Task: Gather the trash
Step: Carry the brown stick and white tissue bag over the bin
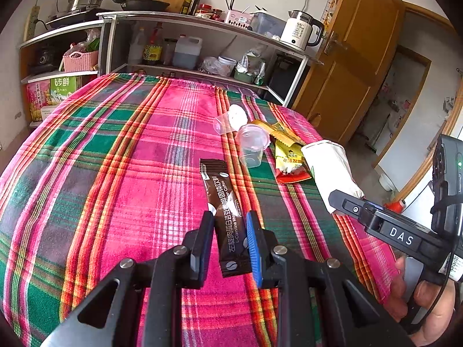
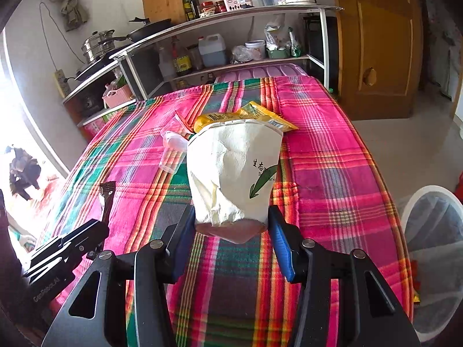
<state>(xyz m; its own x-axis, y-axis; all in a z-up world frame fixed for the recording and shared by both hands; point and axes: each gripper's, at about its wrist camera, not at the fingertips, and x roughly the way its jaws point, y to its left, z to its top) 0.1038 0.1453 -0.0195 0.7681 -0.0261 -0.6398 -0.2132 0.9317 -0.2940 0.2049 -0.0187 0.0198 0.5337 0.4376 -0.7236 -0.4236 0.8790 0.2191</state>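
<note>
My left gripper [image 1: 230, 225] is shut on a brown coffee sachet [image 1: 222, 202], held over the plaid tablecloth [image 1: 115, 173]. My right gripper [image 2: 231, 231] is shut on a crumpled white paper cup [image 2: 234, 170], held above the table; the cup also shows in the left wrist view [image 1: 330, 167]. On the table lie a clear plastic cup [image 1: 253, 144], a second clear cup [image 1: 221, 124], a white crumpled wad [image 1: 237, 114] and yellow snack wrappers [image 1: 286, 150]. The left gripper with its sachet [image 2: 107, 193] shows at the left of the right wrist view.
A white mesh trash bin [image 2: 434, 248] stands on the floor right of the table. A shelf unit [image 1: 185, 46] with bottles, pans and a kettle [image 1: 301, 30] stands behind the table. A wooden door [image 2: 376, 43] is at the far right.
</note>
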